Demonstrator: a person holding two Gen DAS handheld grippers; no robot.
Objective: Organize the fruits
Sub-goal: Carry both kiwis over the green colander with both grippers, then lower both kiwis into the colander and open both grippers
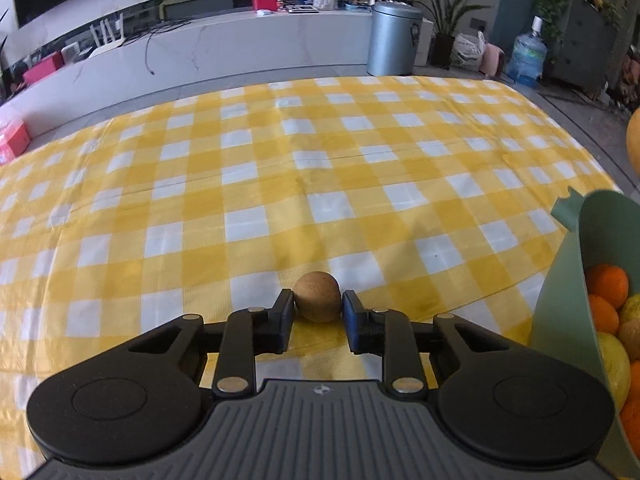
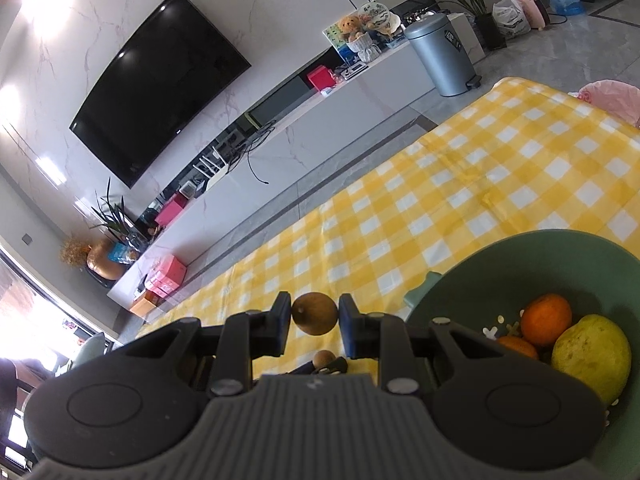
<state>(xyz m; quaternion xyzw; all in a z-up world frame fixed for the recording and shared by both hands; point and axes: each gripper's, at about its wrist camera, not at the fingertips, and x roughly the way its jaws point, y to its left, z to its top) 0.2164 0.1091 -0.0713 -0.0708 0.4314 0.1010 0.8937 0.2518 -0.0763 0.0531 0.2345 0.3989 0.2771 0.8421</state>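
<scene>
Jaws grip small brown fruit each; only right view shows TV (image 2: pixel 160 84) & bowl (image 2: pixel 500 256) interior.

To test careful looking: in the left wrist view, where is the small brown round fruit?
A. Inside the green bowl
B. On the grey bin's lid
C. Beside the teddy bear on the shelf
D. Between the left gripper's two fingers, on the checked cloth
D: the small brown fruit sits between the pads of the left gripper, low over the yellow checked cloth, outside the green bowl.
</scene>
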